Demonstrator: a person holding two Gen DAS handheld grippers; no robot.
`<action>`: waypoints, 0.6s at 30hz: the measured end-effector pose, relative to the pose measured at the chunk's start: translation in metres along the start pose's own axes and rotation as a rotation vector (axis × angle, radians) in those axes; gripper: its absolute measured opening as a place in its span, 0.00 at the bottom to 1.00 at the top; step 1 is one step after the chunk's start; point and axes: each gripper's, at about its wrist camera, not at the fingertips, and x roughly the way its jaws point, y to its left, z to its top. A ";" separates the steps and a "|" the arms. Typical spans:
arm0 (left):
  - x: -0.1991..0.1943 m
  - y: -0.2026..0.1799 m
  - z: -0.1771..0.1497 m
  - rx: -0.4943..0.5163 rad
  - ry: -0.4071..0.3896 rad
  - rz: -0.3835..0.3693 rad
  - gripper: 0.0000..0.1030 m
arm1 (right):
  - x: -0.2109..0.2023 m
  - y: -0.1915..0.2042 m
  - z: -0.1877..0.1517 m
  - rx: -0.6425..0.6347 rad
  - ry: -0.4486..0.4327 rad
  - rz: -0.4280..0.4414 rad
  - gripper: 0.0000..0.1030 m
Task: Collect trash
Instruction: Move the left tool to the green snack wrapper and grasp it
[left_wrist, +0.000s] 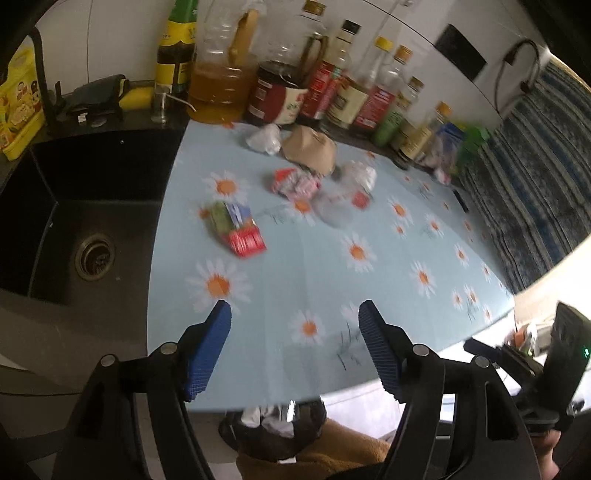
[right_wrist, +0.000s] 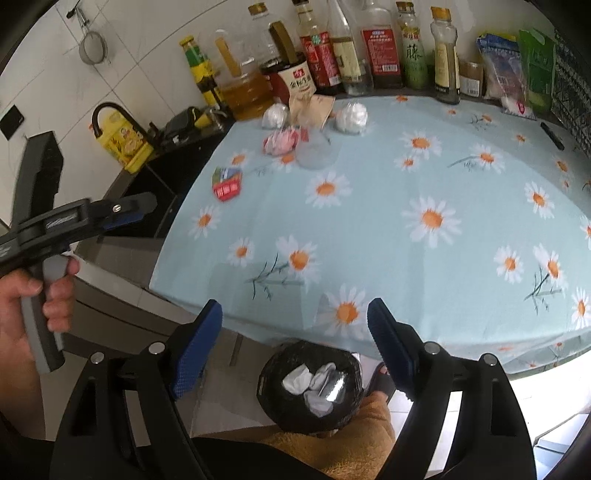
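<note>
Trash lies at the far side of the daisy tablecloth (right_wrist: 369, 229): a red and green carton (left_wrist: 236, 229) (right_wrist: 227, 184), a pink crumpled wrapper (left_wrist: 295, 182) (right_wrist: 280, 142), a clear plastic cup (left_wrist: 334, 210) (right_wrist: 316, 151), a brown paper bag (left_wrist: 310, 149) (right_wrist: 310, 107) and white paper wads (left_wrist: 264, 138) (right_wrist: 351, 116). A black-lined bin (right_wrist: 310, 387) (left_wrist: 277, 424) with white wads inside stands on the floor below the table's near edge. My left gripper (left_wrist: 294, 306) hangs open and empty over the near tablecloth. My right gripper (right_wrist: 295, 303) is open and empty above the bin.
A black sink (left_wrist: 74, 221) with a tap lies left of the table. Bottles and jars (right_wrist: 332, 55) line the wall behind the trash, with food packets (right_wrist: 517, 66) at the right. A hand (right_wrist: 37, 295) holds the left gripper's handle. A sandalled foot (right_wrist: 380, 380) is beside the bin.
</note>
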 end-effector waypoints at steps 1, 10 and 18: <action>0.004 0.001 0.007 0.005 -0.013 0.004 0.67 | 0.000 -0.003 0.003 -0.001 -0.003 0.002 0.78; 0.062 0.012 0.051 0.016 0.055 0.115 0.67 | 0.003 -0.038 0.020 0.034 -0.004 -0.004 0.78; 0.119 0.025 0.066 0.015 0.153 0.267 0.67 | 0.011 -0.062 0.030 0.055 0.033 -0.009 0.78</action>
